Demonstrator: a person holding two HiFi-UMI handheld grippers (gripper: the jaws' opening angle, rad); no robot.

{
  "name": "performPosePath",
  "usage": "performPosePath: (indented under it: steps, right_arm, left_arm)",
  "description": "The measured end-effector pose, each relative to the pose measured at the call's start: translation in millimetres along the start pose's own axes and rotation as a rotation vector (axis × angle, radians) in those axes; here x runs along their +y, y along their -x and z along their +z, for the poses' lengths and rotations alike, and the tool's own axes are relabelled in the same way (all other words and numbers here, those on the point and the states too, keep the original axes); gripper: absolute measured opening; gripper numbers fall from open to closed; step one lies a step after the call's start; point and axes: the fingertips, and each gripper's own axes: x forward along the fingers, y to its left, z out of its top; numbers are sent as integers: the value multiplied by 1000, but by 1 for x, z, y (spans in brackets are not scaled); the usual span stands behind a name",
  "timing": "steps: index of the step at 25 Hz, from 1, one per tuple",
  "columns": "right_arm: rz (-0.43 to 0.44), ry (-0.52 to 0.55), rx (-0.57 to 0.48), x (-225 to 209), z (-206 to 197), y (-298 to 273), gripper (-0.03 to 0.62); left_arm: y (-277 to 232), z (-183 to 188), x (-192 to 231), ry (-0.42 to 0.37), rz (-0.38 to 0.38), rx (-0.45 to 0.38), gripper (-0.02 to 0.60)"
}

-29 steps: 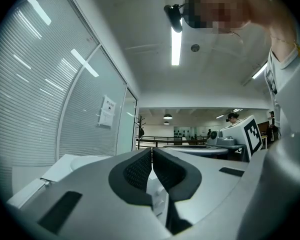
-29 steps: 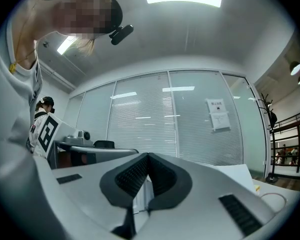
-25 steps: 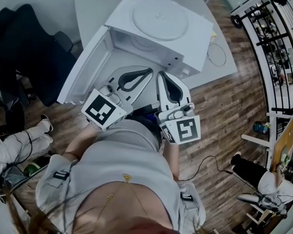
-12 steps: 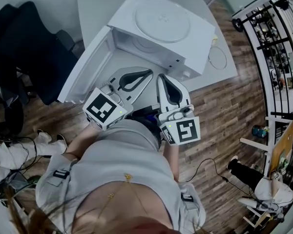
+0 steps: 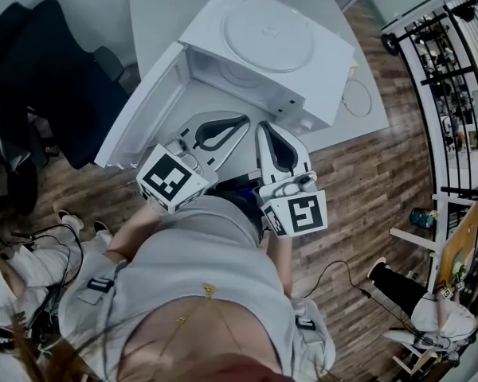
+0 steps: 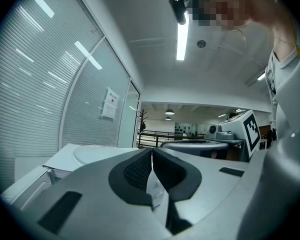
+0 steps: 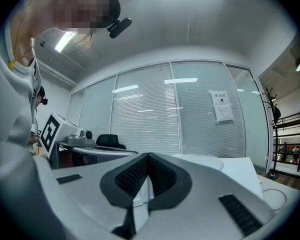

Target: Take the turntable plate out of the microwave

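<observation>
Holding both tools low in front of your light top (image 5: pixel 199 261), you have the left gripper (image 5: pixel 243 118) and the right gripper (image 5: pixel 264 126) side by side and level, with their tips close together. Each is clenched on nothing. In the left gripper view and the right gripper view alike, the dark pads meet at the tips with no object between them.

Just past those tips stands the white microwave (image 5: pixel 327 66), its door (image 5: pixel 139 114) swung wide to your left, so the cavity (image 5: pixel 223 70) lies open towards you. Neither gripper reaches inside it. A curved rim shows on the cavity floor under the top edge, but you cannot tell what it belongs to.

The turntable plate (image 5: pixel 267 32) lies flat on the microwave's top, a pale round disc well clear of both grippers.

The microwave sits on a grey table (image 5: pixel 155 10). To its right, a thin white cable loop (image 5: pixel 355 92) rests on the tabletop.

Further left a black chair (image 5: pixel 44 70) stands beside the table. The wooden floor (image 5: pixel 366 189) spreads to the right as far as a dark metal railing (image 5: pixel 450 70).
</observation>
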Motion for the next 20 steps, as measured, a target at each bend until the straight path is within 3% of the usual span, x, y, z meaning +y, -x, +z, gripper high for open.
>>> performPosePath:
  steps: [20]
  right_arm:
    - [17, -6, 25, -2, -6, -6, 15]
  left_arm:
    - [-4, -6, 3, 22, -11, 17, 32]
